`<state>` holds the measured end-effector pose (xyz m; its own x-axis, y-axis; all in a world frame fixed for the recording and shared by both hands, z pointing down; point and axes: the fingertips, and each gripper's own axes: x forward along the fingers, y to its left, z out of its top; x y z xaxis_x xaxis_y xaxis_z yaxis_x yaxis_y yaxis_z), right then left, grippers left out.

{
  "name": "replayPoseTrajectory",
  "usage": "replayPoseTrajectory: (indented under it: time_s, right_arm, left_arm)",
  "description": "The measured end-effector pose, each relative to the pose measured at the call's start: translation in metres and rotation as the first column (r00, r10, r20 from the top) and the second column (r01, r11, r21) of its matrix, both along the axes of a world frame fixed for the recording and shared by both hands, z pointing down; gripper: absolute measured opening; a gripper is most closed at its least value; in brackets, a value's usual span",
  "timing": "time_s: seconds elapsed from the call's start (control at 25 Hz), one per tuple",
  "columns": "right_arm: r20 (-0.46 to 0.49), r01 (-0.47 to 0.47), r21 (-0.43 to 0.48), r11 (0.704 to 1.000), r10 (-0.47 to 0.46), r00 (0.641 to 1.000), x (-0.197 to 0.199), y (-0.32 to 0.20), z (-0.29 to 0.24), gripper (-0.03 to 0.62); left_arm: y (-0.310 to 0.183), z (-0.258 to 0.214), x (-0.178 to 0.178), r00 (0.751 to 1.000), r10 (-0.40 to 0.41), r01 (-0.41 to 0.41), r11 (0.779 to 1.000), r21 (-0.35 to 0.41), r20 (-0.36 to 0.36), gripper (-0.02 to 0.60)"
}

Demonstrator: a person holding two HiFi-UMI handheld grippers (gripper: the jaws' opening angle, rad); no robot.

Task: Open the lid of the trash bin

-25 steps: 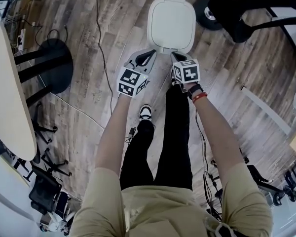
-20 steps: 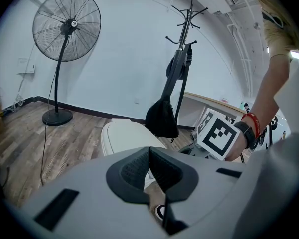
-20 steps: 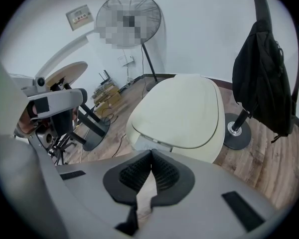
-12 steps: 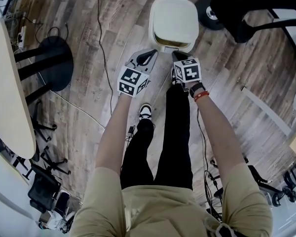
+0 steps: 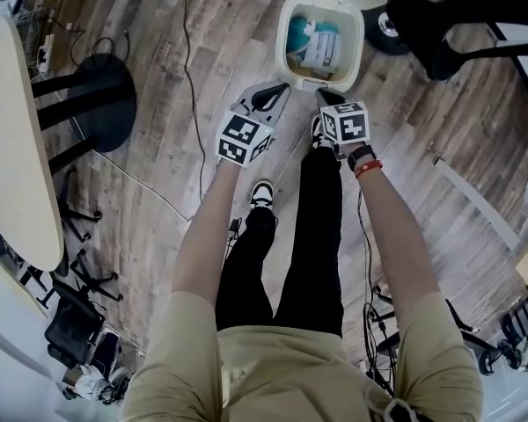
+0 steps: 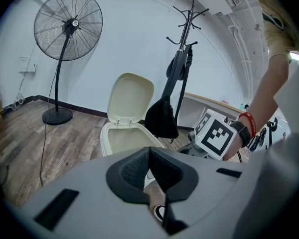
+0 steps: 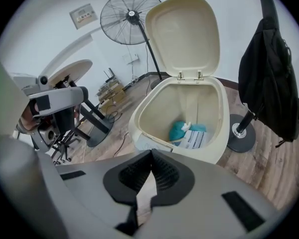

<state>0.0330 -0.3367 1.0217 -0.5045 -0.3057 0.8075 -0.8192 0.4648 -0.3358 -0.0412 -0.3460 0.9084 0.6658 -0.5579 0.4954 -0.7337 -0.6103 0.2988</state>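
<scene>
The trash bin (image 5: 284, 26) stands on the wood floor (image 5: 158, 77) just ahead of both tools, a little nearer the right one. Its lid (image 7: 184, 34) is tipped fully up on the hinges at the far rim, so the inside is open to view. At the bottom lie a teal bundle (image 7: 178, 131) and, touching it, a white striped packet (image 7: 194, 139).

The left tool (image 5: 275, 93) hovers short of the bin's near rim. Its jaws are pressed together at the tips with nothing between them. The right tool (image 5: 326, 99) hangs just beside it, close over the near edge of the bin. Its jaws are likewise closed tip to tip and hold nothing. Neither tool touches the bin or the lid.

Beyond the left tool, behind the bin, a coat rack (image 6: 188, 24) carries a black bag (image 6: 162, 118), and a standing fan (image 6: 68, 25) rises further to that tool's left. A white shoe (image 5: 260, 193) is planted on the floor behind the left tool. A pale worktop (image 5: 13, 139) sits well off to its left.
</scene>
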Motion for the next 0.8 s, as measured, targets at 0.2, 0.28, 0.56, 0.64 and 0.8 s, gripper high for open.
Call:
replayPoseTrajectory:
  time_s: [0.2, 0.28, 0.56, 0.64, 0.8]
  right_arm:
    - [0.025, -0.018, 0.006, 1.0, 0.018, 1.0, -0.001, -0.002, -0.004, 0.015]
    - [0.084, -0.041, -0.019, 0.999, 0.042, 0.996, -0.005, 0.0, -0.011, 0.014]
    - [0.116, -0.107, 0.035, 0.994, 0.103, 0.988, 0.007, -0.003, -0.065, 0.014]
    - [0.093, -0.118, 0.054, 0.992, 0.112, 0.989, 0.013, -0.004, -0.087, 0.014]
    - [0.051, -0.103, 0.111, 0.989, 0.097, 0.994, 0.015, -0.003, -0.135, 0.014]
  left_arm:
    - [0.0, -0.002, 0.001, 1.0, 0.023, -0.024, 1.0, 0.006, 0.021, 0.025]
    - [-0.002, -0.007, 0.001, 1.0, 0.021, -0.021, 1.0, 0.006, 0.018, 0.025]
    - [0.001, -0.046, 0.005, 0.999, 0.046, -0.046, 0.999, 0.0, 0.028, 0.025]
    - [0.004, -0.062, 0.006, 0.998, 0.051, -0.051, 0.999, -0.004, 0.038, 0.025]
    - [0.009, -0.1, 0.004, 0.998, 0.041, -0.04, 0.999, -0.002, 0.041, 0.025]
